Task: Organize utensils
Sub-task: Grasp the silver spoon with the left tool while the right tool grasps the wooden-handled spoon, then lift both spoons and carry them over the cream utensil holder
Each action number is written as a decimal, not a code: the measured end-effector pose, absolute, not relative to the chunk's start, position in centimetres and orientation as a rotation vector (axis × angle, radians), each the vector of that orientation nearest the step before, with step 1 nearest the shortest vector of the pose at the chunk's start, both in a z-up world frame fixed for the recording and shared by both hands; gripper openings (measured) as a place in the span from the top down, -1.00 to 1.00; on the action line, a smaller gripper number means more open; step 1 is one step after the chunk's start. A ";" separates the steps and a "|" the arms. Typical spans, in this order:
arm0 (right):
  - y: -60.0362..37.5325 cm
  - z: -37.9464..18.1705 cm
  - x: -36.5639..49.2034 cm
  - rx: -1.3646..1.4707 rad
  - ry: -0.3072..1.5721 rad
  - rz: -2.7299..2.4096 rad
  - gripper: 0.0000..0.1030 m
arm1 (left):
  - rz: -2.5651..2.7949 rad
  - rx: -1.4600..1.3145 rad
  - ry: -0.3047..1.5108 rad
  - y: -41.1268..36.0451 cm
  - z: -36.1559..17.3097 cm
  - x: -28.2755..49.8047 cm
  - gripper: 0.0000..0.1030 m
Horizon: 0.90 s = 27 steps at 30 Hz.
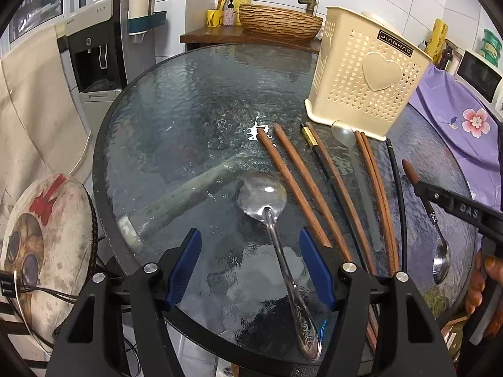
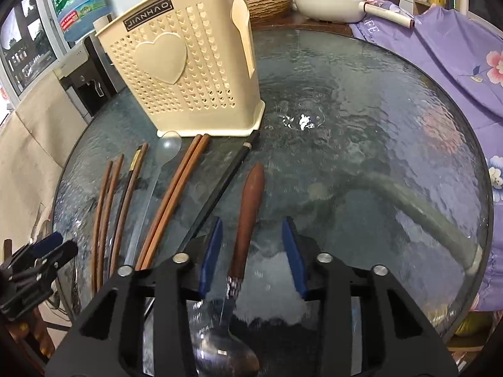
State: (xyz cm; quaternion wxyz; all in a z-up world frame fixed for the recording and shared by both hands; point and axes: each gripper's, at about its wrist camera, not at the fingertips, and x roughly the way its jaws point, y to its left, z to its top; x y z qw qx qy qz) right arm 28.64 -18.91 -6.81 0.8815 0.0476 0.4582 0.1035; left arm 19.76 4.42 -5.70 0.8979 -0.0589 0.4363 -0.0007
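A cream perforated utensil holder [image 1: 367,75] [image 2: 185,62] stands on the round glass table [image 1: 188,100]. In front of it lie several brown chopsticks [image 1: 298,188] [image 2: 169,198], a clear plastic spoon [image 1: 344,135] [image 2: 168,150] and a black chopstick [image 2: 226,182]. A large steel spoon [image 1: 262,194] lies between the open jaws of my left gripper [image 1: 250,267]. My right gripper [image 2: 253,251] is open around a wooden-handled spoon [image 2: 250,201] that lies on the glass; this spoon also shows in the left wrist view [image 1: 440,257].
A water dispenser [image 1: 97,47] and a cushioned stool [image 1: 44,242] stand left of the table. A purple flowered cloth [image 2: 440,47] lies on the right. A woven basin [image 1: 279,20] and a white pan [image 2: 330,3] sit on the counter behind.
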 end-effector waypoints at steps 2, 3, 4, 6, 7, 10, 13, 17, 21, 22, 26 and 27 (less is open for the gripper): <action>-18.6 -7.0 29.2 0.088 0.958 0.209 0.45 | -0.002 -0.123 0.912 4.3 -5.8 19.9 -0.15; -18.5 -7.0 29.3 0.079 0.958 0.207 0.50 | 0.001 -0.119 0.911 4.2 -5.8 19.9 -0.13; -18.4 -7.0 29.5 0.072 0.960 0.207 0.53 | 0.001 -0.119 0.911 4.2 -5.8 20.0 -0.13; -18.3 -7.0 29.8 0.061 0.960 0.201 0.58 | -0.001 -0.123 0.914 4.1 -5.9 20.1 -0.11; -18.2 -7.0 30.1 0.052 0.960 0.200 0.61 | 0.000 -0.121 0.916 4.1 -5.9 20.2 -0.10; -17.8 -7.0 30.3 0.033 0.960 0.200 0.63 | -0.003 -0.116 0.922 3.8 -5.9 20.7 -0.04; -17.6 -7.0 30.2 0.024 0.957 0.202 0.63 | -0.007 -0.117 0.932 3.5 -5.8 21.5 -0.01; -17.4 -7.0 30.1 0.014 0.959 0.211 0.65 | -0.013 -0.139 0.950 3.6 -5.7 22.5 0.10; -17.4 -7.0 30.3 0.013 0.965 0.222 0.65 | -0.018 -0.157 0.964 3.8 -5.7 23.2 0.23; -17.4 -7.0 30.3 0.013 0.967 0.225 0.65 | -0.018 -0.160 0.967 3.8 -5.7 23.5 0.25; -17.3 -7.0 30.6 0.010 0.972 0.236 0.65 | -0.027 -0.180 0.978 4.0 -5.7 24.2 0.31; -17.3 -7.0 30.7 0.010 0.973 0.238 0.65 | -0.029 -0.179 0.980 4.0 -5.6 24.3 0.31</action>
